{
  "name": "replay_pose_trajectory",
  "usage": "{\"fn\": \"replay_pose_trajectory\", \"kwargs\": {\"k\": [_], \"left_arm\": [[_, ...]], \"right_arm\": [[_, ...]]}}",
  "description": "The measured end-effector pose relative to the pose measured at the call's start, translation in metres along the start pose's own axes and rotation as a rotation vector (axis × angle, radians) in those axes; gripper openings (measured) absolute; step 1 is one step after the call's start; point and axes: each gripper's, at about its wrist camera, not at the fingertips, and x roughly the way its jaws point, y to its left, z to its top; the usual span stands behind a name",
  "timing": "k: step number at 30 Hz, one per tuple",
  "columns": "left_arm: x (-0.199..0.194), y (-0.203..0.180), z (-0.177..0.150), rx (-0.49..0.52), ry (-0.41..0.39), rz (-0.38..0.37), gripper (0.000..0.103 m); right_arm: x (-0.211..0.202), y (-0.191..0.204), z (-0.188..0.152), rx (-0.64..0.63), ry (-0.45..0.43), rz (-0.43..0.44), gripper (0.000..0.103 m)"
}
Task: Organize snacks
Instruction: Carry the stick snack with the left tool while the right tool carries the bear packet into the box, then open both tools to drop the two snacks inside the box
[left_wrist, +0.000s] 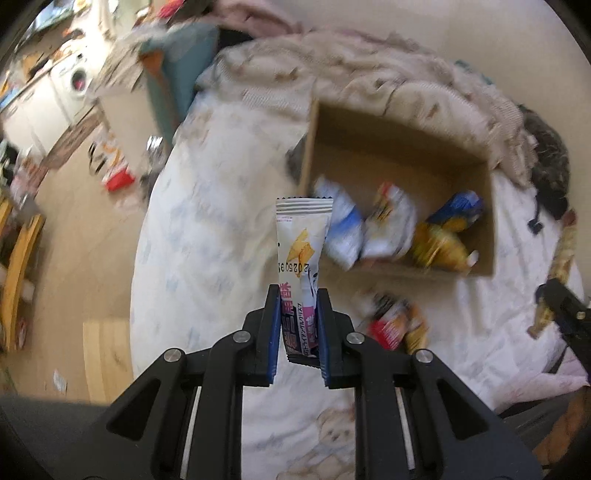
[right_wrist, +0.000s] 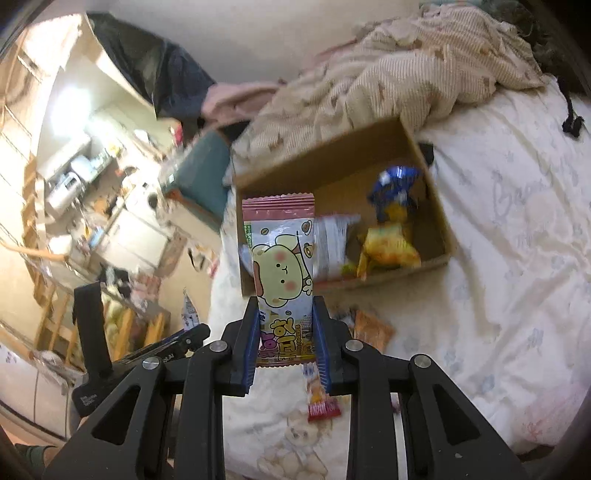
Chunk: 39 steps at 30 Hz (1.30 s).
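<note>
Left tool (left_wrist: 297, 295) is clenched on a slim white foil snack packet with yellow chip print (left_wrist: 303, 258), gripped at its lower half; the crimped top sticks up free, hanging just short of the near-left corner of the open brown cardboard box (left_wrist: 406, 147).

Right tool (right_wrist: 284, 302) is clenched on a wider pink-edged snack packet with a cartoon bear (right_wrist: 282, 266), also pinched low, held just short of the box's (right_wrist: 439, 206) near-left corner.

The box sits on the white printed bed sheet (left_wrist: 207, 229) and holds several packets, including a blue-and-yellow crinkly bag (left_wrist: 448, 229).

Handling judgement: both packets look light, thin and floppy, with slick film. Side pinch across the width works; a grip nearer the middle would cut flapping. Contents are likely brittle, so squeeze lightly.

A red-and-orange loose packet (left_wrist: 397, 326) lies on the sheet just before the box's near wall, not yet picked up. A flat orange sachet (right_wrist: 371, 328) lies there too.
</note>
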Motion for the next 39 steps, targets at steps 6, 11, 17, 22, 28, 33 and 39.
{"fn": "replay_pose_trajectory", "kwargs": {"k": [6, 11, 17, 22, 28, 33, 39], "left_arm": [[-0.001, -0.021, 0.031, 0.062, -0.028, -0.045, 0.014], [0.014, -0.038, 0.044, 0.099, -0.014, -0.058, 0.014], [0.028, -0.054, 0.064, 0.146, -0.020, -0.057, 0.014], [0.045, -0.061, 0.082, 0.165, -0.022, -0.046, 0.014], [0.070, -0.063, 0.089, 0.169, -0.014, -0.035, 0.014], [0.083, -0.062, 0.091, 0.166, -0.018, -0.037, 0.015], [0.090, -0.061, 0.092, 0.157, -0.025, -0.046, 0.015]], "right_arm": [[0.009, -0.023, 0.021, 0.093, 0.008, 0.002, 0.028], [0.020, -0.025, 0.030, 0.089, 0.022, -0.009, 0.028], [0.039, -0.026, 0.047, 0.058, 0.039, -0.041, 0.028], [0.064, -0.029, 0.058, 0.042, 0.076, -0.078, 0.028], [0.086, -0.032, 0.068, 0.009, 0.101, -0.113, 0.028], [0.102, -0.038, 0.073, 0.007, 0.119, -0.142, 0.028], [0.114, -0.044, 0.074, 0.032, 0.145, -0.155, 0.028]]}}
